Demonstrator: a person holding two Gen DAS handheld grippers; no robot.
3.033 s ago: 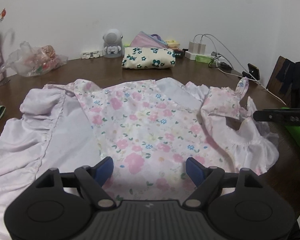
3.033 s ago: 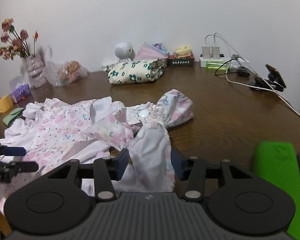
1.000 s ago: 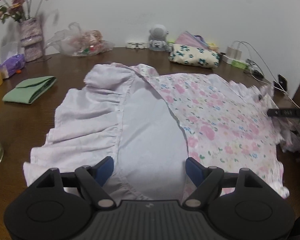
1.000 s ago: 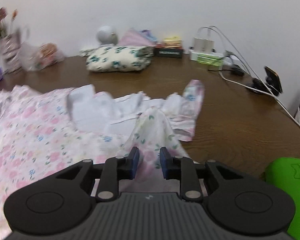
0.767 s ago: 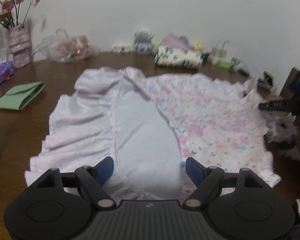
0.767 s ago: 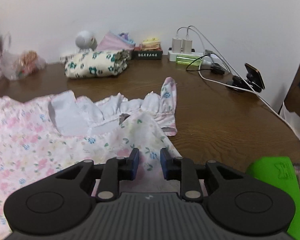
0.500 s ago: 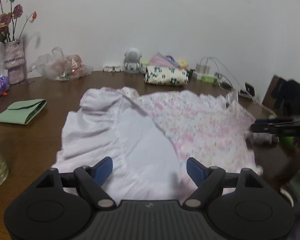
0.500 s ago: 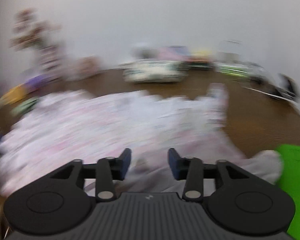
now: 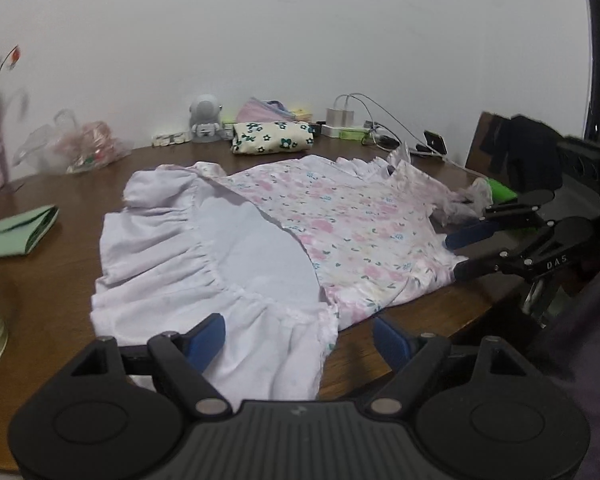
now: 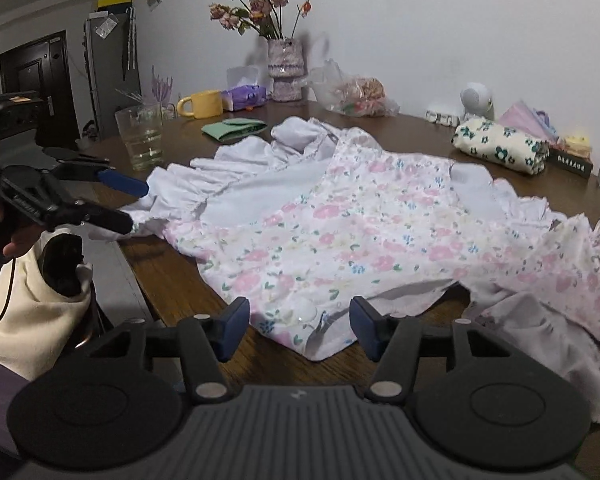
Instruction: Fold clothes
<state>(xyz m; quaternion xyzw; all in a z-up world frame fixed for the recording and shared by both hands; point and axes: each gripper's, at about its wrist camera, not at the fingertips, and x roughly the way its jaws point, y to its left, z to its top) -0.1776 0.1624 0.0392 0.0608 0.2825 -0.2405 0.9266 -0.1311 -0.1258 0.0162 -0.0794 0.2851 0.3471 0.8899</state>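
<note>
A pink floral dress [image 9: 340,220] with a plain lilac lining and ruffled hem [image 9: 204,264] lies spread on the brown wooden table [image 9: 60,280]; it also shows in the right wrist view [image 10: 360,232]. My left gripper [image 9: 298,338] is open and empty, its jaws straddling the ruffled hem at the near table edge. My right gripper [image 10: 298,320] is open and empty, just short of the floral edge at the table's edge. Each gripper shows in the other's view: the right [image 9: 460,252] and the left [image 10: 128,204].
A folded green cloth [image 9: 20,232], a folded flowered cloth [image 9: 272,142], a plastic bag [image 9: 84,148], a small white robot figure [image 9: 206,118] and chargers with cables [image 9: 360,128] sit further back. A glass [image 10: 140,136], yellow mug [image 10: 202,104] and flower vase [image 10: 286,68] stand at one end.
My right gripper has let go of the floral fabric, opened and swung round to the table's near edge. My left gripper has pulled back to the ruffled hem. The dress lies flatter.
</note>
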